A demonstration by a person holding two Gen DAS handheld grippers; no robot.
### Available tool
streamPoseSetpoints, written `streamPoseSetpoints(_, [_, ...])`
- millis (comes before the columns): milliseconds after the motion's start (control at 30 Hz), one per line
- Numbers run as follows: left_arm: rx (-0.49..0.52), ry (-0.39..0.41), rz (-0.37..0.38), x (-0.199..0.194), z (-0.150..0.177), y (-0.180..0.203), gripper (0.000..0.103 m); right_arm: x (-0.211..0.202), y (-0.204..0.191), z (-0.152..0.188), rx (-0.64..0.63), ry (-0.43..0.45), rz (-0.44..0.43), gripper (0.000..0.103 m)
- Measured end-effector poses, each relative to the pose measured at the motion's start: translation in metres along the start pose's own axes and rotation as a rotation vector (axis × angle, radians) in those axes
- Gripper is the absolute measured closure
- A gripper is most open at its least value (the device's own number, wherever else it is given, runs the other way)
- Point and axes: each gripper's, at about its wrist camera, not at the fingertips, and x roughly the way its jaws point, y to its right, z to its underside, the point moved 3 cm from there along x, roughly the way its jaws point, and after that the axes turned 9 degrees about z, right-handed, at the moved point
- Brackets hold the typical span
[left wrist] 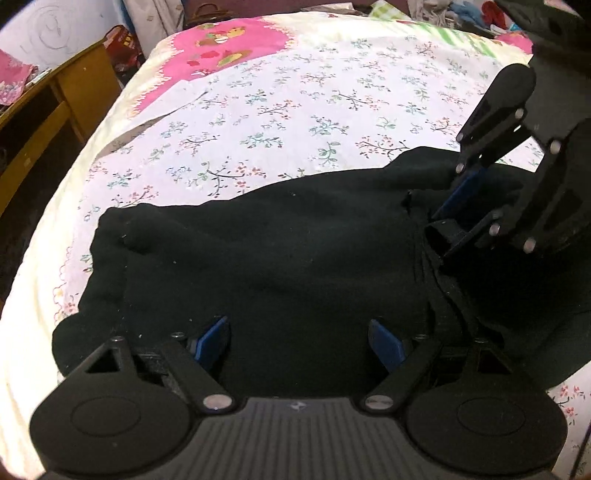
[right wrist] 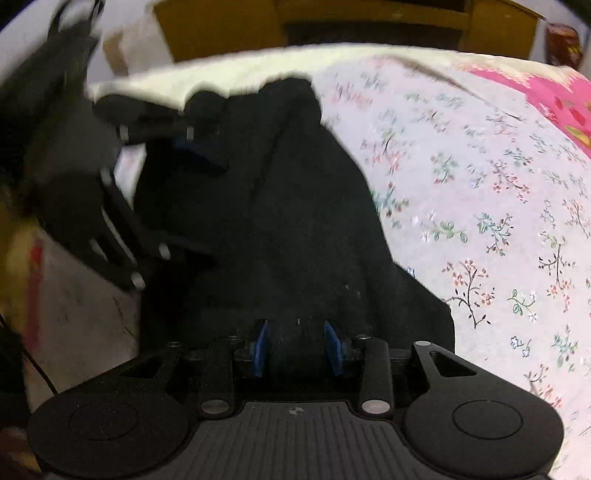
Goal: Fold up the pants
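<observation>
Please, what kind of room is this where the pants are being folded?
Most likely a bedroom in a home. The black pants lie on a bed with a floral sheet, a wooden cabinet stands beside it, and clothes are piled at the far end.

Black pants (left wrist: pixel 266 251) lie bunched across a bed, on a floral sheet (left wrist: pixel 295 110) with small sprigs; a pink patch with cartoon print (left wrist: pixel 225 48) at the far end. Left gripper (left wrist: pixel 299 345) low over the near edge of the pants, jaws wide, blue pads (left wrist: pixel 212 341) apart with dark cloth between them but not pinched. Right gripper (left wrist: pixel 448 206) comes in from the right, tips down in the fabric at a seam; whether it grips, can't tell from here. Wooden desk (left wrist: pixel 62 96) beside the bed, left. Clothes heaped (left wrist: pixel 454 11) beyond the far edge.
</observation>
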Motion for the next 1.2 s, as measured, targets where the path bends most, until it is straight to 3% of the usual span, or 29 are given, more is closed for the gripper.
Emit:
streamPoseSetpoints(33, [0.006, 0.000, 0.003, 0.004, -0.001, 0.002, 0.010, 0.001, -0.001, 0.000, -0.002, -0.008, 0.008, 0.103])
streamPoseSetpoints(300, [0.001, -0.001, 0.001, 0.000, 0.004, 0.006, 0.010, -0.009, 0.043, -0.002, 0.324, 0.017, 0.025, 0.103])
streamPoseSetpoints(467, [-0.022, 0.007, 0.008, -0.001, 0.001, 0.010, 0.010, 0.001, 0.046, 0.003, 0.401, 0.044, 0.135, 0.103])
streamPoseSetpoints(533, [-0.013, 0.003, 0.011, -0.002, 0.001, 0.011, 0.010, 0.002, 0.031, 0.002, 0.349, 0.044, 0.163, 0.093])
streamPoseSetpoints(600, [-0.004, -0.004, 0.008, -0.003, 0.003, 0.012, 0.010, -0.012, 0.021, -0.003, 0.308, 0.093, 0.190, 0.088])
streamPoseSetpoints(633, [-0.004, -0.006, 0.006, -0.003, 0.004, 0.012, 0.010, -0.022, 0.020, -0.004, 0.318, 0.118, 0.195, 0.080])
streamPoseSetpoints(800, [-0.042, 0.002, 0.010, -0.009, 0.003, 0.009, 0.010, -0.061, 0.009, -0.003, 0.342, 0.191, 0.285, 0.073])
streamPoseSetpoints(1000, [-0.073, 0.005, 0.004, -0.014, 0.002, 0.004, 0.010, -0.045, -0.010, 0.012, 0.413, 0.114, 0.297, 0.073])
streamPoseSetpoints(1100, [-0.118, -0.044, 0.010, -0.003, 0.007, -0.002, 0.010, -0.016, -0.019, 0.021, 0.434, 0.045, 0.305, 0.072])
streamPoseSetpoints(1200, [-0.089, -0.067, -0.014, 0.002, 0.009, 0.002, 0.010, -0.004, -0.019, 0.023, 0.456, 0.035, 0.335, 0.068])
